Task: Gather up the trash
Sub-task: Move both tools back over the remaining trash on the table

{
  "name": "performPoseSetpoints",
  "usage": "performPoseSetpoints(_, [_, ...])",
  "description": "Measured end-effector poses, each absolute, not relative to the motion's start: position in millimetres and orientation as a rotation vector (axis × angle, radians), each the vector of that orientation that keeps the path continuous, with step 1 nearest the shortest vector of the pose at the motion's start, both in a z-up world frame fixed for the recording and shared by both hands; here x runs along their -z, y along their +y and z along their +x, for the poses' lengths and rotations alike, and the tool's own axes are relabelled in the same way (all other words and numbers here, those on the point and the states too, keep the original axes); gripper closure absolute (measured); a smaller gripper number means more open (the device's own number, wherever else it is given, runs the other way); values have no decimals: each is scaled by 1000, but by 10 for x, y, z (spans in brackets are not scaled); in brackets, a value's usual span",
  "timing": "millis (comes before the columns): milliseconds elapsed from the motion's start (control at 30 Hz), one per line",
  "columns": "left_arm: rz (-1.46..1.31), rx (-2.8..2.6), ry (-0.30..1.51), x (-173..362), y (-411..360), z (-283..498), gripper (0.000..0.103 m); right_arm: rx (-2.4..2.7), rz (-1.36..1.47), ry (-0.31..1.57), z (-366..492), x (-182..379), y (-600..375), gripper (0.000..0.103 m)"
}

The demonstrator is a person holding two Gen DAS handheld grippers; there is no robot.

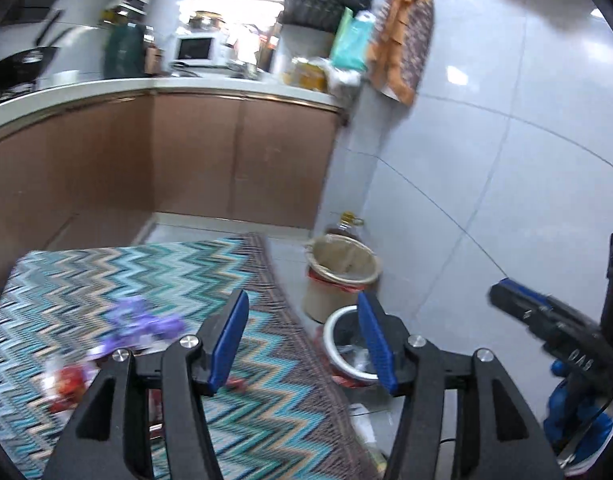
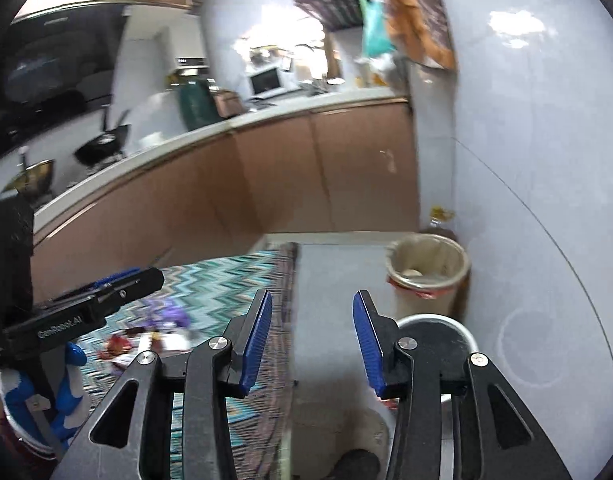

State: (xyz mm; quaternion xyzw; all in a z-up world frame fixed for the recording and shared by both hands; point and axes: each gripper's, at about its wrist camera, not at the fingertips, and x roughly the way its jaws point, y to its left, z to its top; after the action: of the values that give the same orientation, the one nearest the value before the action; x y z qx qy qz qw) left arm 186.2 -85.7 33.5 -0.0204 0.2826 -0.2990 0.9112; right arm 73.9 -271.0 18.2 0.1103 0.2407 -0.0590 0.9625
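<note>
Blue-padded left tongs [image 1: 302, 340] and right tongs [image 2: 312, 340] apart, empty, blurred wrappers [image 1: 138, 328] on rug [image 1: 106, 272].

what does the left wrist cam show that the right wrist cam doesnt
Only the left wrist view: the right gripper at its right edge. Only the right wrist view: the left gripper at its left edge, and the dark range hood. Both: the zigzag rug with purple and red wrappers, the beige bin, the white-rimmed bin, the microwave.

Bare floor [image 2: 338, 276] runs clear between the rug [image 1: 146, 280] on the left and two bins (beige [image 2: 428, 268], white-rimmed [image 1: 346, 344]) crowding the right wall [image 2: 526, 160]; cabinets [image 1: 234, 160] close the far end.
</note>
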Motion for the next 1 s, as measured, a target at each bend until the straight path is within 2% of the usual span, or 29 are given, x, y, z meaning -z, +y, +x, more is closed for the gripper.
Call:
performPoseSetpoints(233, [-93,457,578,-219,220,1863,48,38,166,487,712,-290,-2196,60])
performPoseSetpoints(467, [-124,374,611,42,903,1982,48,-27,154,536,855,-165,-1894,57])
performPoseSetpoints(700, [-124,347,698,422,1190,2192,48,-93,110,624,1173,118,-1641,56])
performPoseSetpoints(1000, [-67,397,831,966,1140,2487,48,-195,30,768,1664,636,-1453,55])
